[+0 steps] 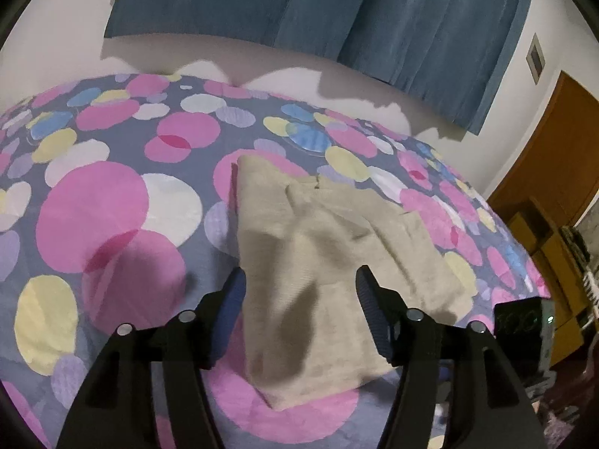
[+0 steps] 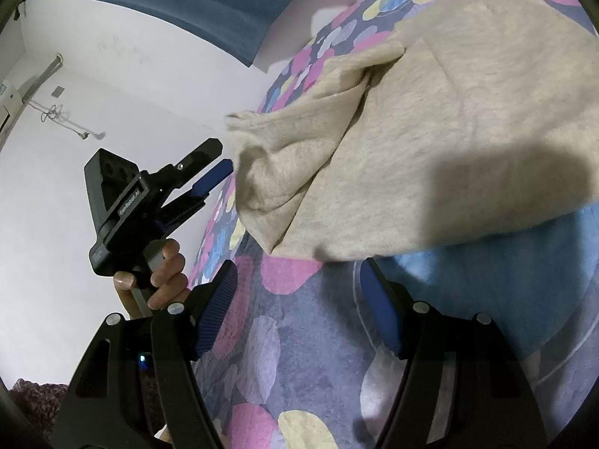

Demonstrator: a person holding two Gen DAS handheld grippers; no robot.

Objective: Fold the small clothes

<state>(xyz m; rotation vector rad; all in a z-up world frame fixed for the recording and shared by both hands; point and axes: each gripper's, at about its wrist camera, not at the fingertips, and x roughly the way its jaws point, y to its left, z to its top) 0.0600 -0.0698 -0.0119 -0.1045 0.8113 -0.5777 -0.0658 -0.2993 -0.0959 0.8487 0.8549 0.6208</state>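
A beige knitted garment [image 1: 318, 232] lies folded over itself on the bedspread [image 1: 112, 205], patterned with coloured circles. My left gripper [image 1: 301, 293] hovers over its near part with the jaws open, the cloth lying below the gap and no pad pressing on it. In the right wrist view the left gripper [image 2: 221, 157] sits just beside the garment's [image 2: 449, 112] bunched left edge, apart from it, held by a person's hand [image 2: 164, 280]. My right gripper [image 2: 299, 284] stands open above bare bedspread [image 2: 299, 355], its fingertips just short of the garment's near hem, nothing between them.
A blue curtain [image 1: 337, 11] hangs on the white wall behind the bed. A wooden door [image 1: 561, 149] and brown furniture [image 1: 543, 247] stand at the right. A black box with a lit display [image 1: 520, 321] sits at the bed's right edge.
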